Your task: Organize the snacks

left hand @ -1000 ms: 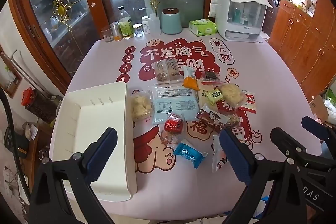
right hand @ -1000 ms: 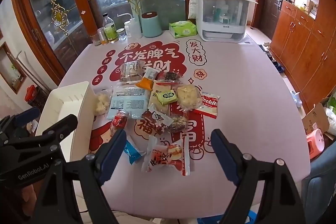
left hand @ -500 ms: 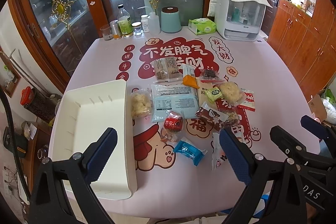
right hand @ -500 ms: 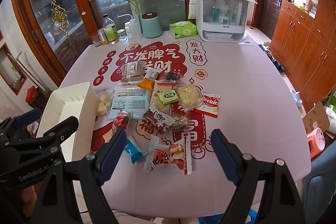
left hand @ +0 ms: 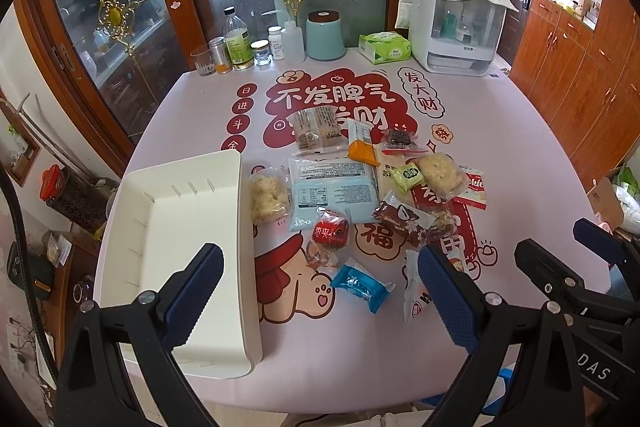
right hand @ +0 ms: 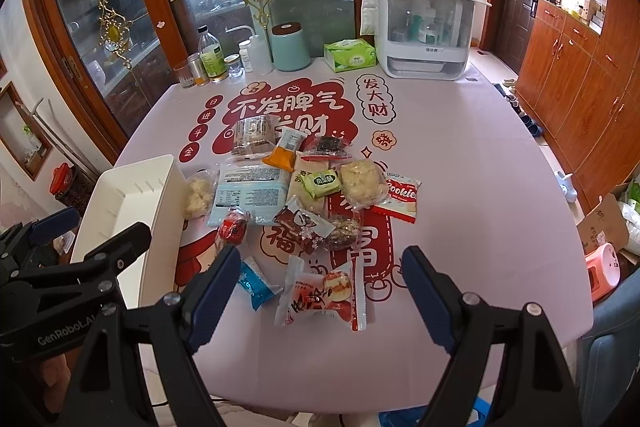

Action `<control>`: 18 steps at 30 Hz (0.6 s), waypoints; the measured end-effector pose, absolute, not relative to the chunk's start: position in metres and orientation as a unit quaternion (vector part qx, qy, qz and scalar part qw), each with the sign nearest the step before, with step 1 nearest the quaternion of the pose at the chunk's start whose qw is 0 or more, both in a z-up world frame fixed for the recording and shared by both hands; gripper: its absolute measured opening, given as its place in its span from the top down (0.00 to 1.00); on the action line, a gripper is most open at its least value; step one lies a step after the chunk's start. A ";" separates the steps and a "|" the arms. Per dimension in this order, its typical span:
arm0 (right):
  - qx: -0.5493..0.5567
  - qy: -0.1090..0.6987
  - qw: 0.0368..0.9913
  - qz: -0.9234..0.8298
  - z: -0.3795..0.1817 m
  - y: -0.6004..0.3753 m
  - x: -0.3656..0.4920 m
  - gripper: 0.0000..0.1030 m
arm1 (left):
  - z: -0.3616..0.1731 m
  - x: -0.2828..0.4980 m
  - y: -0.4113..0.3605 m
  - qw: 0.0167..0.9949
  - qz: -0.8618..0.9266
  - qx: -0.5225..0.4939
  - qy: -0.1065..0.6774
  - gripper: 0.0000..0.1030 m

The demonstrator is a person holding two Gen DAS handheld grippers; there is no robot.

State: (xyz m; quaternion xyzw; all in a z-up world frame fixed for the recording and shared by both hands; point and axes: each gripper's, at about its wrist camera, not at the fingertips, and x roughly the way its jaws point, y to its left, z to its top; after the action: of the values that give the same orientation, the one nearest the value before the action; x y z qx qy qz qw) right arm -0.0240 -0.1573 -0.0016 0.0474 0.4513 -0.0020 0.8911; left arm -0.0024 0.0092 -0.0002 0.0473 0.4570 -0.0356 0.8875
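Observation:
Several wrapped snacks lie in a loose pile mid-table: a large pale blue pack (left hand: 334, 193) (right hand: 250, 193), a red round sweet (left hand: 330, 233), a blue wrapper (left hand: 360, 285) (right hand: 254, 285), a white-and-red pastry bag (right hand: 322, 297), a cookie pack (right hand: 400, 195). An empty white plastic bin (left hand: 180, 247) (right hand: 124, 203) stands at the table's left. My left gripper (left hand: 320, 291) is open and empty, above the front edge between bin and blue wrapper. My right gripper (right hand: 320, 301) is open and empty, with the pastry bag showing between its fingers.
At the table's far edge stand bottles and jars (left hand: 240, 45), a teal canister (left hand: 325, 35), a green tissue pack (left hand: 385, 47) and a white covered appliance (left hand: 456, 23). Wooden cabinets (right hand: 580, 67) line the right wall. A pink stool (right hand: 604, 269) stands by the right edge.
Both grippers have drifted slightly; the table contents sit a little lower and nearer in both views. Nothing was picked up or moved.

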 end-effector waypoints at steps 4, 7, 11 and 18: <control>0.048 0.452 0.891 -0.002 -0.001 -0.157 -0.024 0.19 | 0.000 -0.001 0.009 0.887 -0.035 0.047 0.457 0.06; 0.048 0.452 0.891 -0.002 -0.002 -0.158 -0.024 0.19 | 0.001 -0.002 0.010 0.887 -0.035 0.047 0.458 0.06; 0.049 0.452 0.891 -0.001 -0.001 -0.158 -0.024 0.19 | 0.001 -0.001 0.009 0.887 -0.034 0.047 0.458 0.06; 0.050 0.453 0.890 -0.001 -0.002 -0.159 -0.024 0.19 | 0.001 -0.001 0.009 0.887 -0.034 0.048 0.458 0.06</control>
State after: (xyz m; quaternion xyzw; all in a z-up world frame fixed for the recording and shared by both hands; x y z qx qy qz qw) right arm -0.0239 -0.1586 -0.0016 0.0500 0.4525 -0.0005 0.8903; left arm -0.0013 0.0092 0.0010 0.0475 0.4579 -0.0343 0.8871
